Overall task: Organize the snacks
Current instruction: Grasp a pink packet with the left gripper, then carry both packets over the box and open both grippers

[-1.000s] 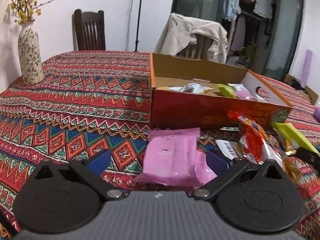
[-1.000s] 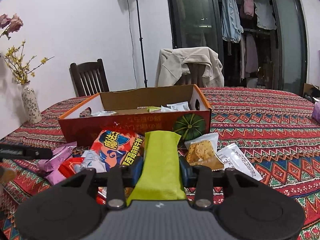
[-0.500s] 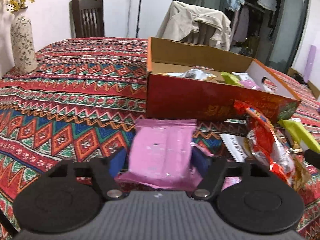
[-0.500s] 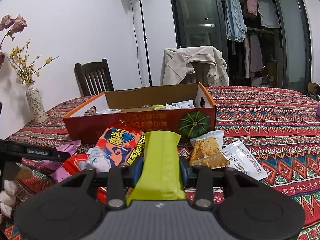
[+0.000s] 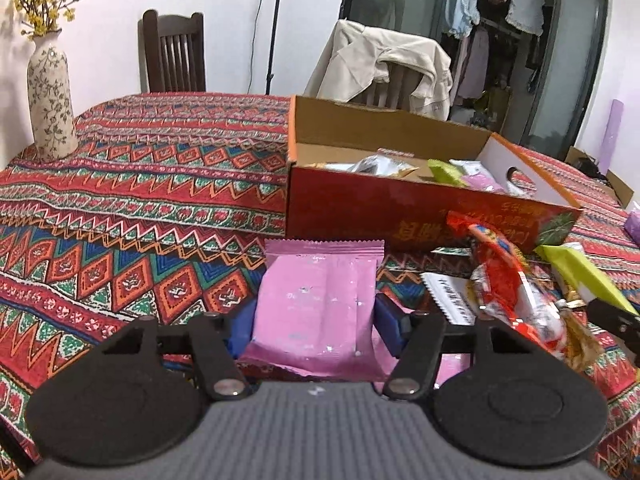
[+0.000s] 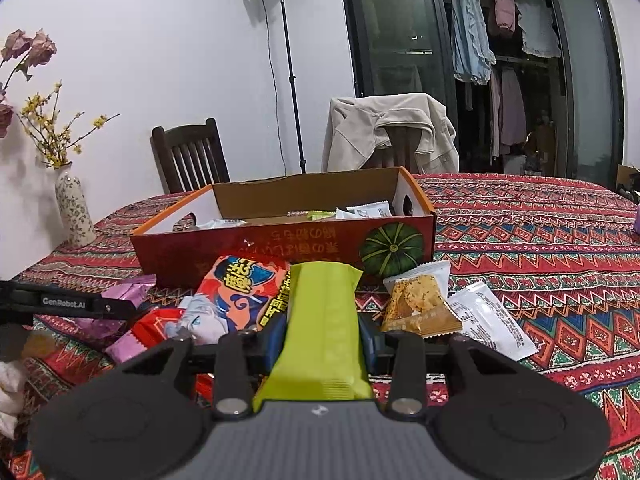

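A table covered by a patterned red cloth (image 5: pixel 168 208) fills both views. On it stands an open cardboard box (image 5: pixel 400 208), red on the outside with a printed green pumpkin on one front corner; it already holds several snack packets, among them a silver one, a green one and a pink one. Behind the table stand a dark wooden chair (image 5: pixel 172 56) and a second chair draped with a beige jacket (image 5: pixel 384 64); a flowered vase (image 5: pixel 50 96) with yellow blossoms stands near the table's left edge.

Loose snacks lie on the cloth in front of the box: an orange bag with blue lettering (image 6: pixel 240 296), a red-and-white packet (image 5: pixel 508 292), a cracker packet (image 6: pixel 420 304) and a white sachet (image 6: pixel 492 324), the last two just beside each other.

The left gripper (image 5: pixel 316 316) is clenched on a pink packet (image 5: pixel 316 304), its blue pads pressing both side edges; the packet sits in front of the box's near wall, short of it. The right gripper (image 6: pixel 324 332) grasps a long green packet (image 6: pixel 324 320) by its sides, the packet pointing toward the box, over the loose snacks.
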The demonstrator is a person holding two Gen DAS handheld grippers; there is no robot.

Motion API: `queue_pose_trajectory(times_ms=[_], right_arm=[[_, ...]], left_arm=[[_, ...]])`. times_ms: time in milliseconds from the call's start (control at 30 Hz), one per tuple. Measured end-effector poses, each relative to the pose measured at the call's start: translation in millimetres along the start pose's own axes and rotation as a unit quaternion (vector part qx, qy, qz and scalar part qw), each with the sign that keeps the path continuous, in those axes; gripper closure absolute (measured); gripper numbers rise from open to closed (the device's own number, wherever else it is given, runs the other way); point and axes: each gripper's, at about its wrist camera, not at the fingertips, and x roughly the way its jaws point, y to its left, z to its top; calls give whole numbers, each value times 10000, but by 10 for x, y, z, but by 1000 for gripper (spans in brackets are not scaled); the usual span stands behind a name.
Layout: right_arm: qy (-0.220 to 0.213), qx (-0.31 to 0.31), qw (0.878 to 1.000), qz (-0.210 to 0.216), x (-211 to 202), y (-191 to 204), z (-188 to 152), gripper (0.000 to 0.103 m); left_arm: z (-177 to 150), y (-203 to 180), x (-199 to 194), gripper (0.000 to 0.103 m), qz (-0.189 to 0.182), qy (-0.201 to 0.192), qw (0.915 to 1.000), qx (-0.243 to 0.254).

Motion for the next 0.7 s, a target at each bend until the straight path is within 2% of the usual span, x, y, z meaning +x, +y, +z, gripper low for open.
queue_pose_trajectory(times_ms=[433,700], right_arm=[[-206,-84,9998,-7,-223,97,47,66],[-412,-179,9990,26,-316,159,156,66]], left_arm=[[-27,-167,-381,40,-198,-384,9989,196],[79,-311,-581,40,-226,-710,9968,290]])
